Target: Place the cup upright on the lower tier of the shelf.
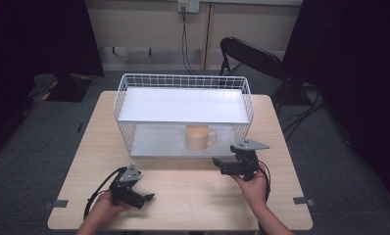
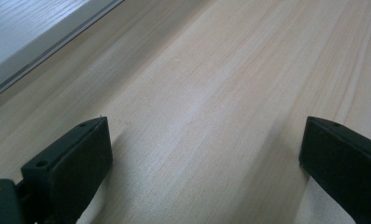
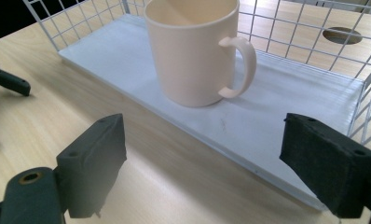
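A cream mug stands upright on the lower shelf of a white wire rack, its handle to the right. My right gripper is on the table just in front of the rack's right end, open. In the right gripper view the mug sits on the white shelf board a little beyond the wide-apart jaws of that gripper. My left gripper rests low near the table's front left, open. In its own view, that gripper has bare wood between its jaws.
The rack's upper shelf covers most of the lower one. A black folding chair stands behind the table at the right. The light wooden table is bare between the two hands. A round hole is cut in the tabletop beyond the rack.
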